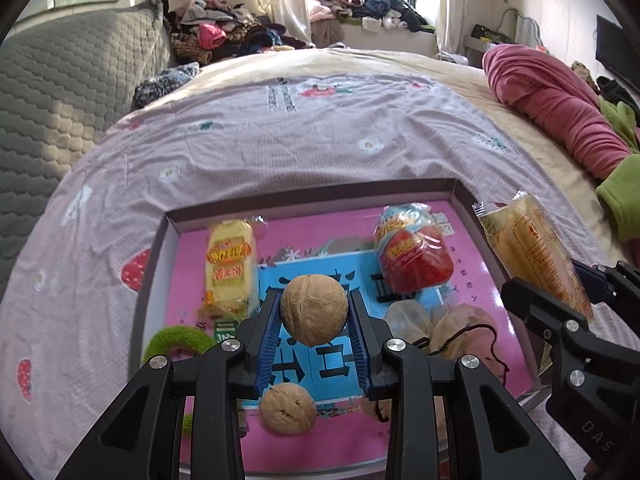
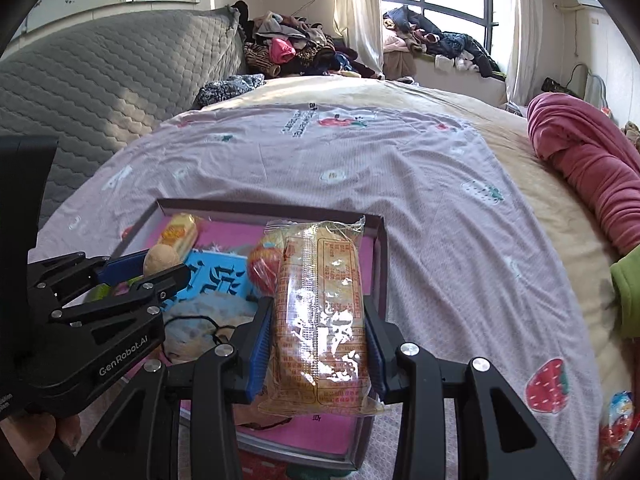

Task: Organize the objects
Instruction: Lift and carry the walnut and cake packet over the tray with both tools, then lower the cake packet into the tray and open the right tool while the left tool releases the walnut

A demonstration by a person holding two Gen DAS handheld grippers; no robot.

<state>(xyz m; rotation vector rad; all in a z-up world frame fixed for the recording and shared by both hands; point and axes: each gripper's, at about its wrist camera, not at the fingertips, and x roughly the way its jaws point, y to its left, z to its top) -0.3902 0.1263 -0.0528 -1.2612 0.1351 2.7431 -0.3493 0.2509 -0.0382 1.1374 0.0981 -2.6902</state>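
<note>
Both grippers tilt down over the box lid (image 1: 460, 188) on the bed. Left gripper (image 1: 314, 316) clamps a walnut (image 1: 314, 310); right gripper (image 2: 318, 340) pinches a clear-wrapped snack pack (image 2: 320, 312). Inside: 2nd walnut (image 1: 287, 409), yellow cake (image 1: 229, 268), red-wrapped snack (image 1: 414, 256), prob. a plastic bag (image 1: 460, 330).

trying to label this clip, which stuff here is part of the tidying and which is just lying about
Part of the job:
- walnut held in the left tongs
- clear-wrapped snack pack held in the right tongs
- shallow box they hover over
- yellow snack, red snack and second walnut in the box

Lying about:
- clothes pile
- pink blanket
- grey quilted headboard
</note>
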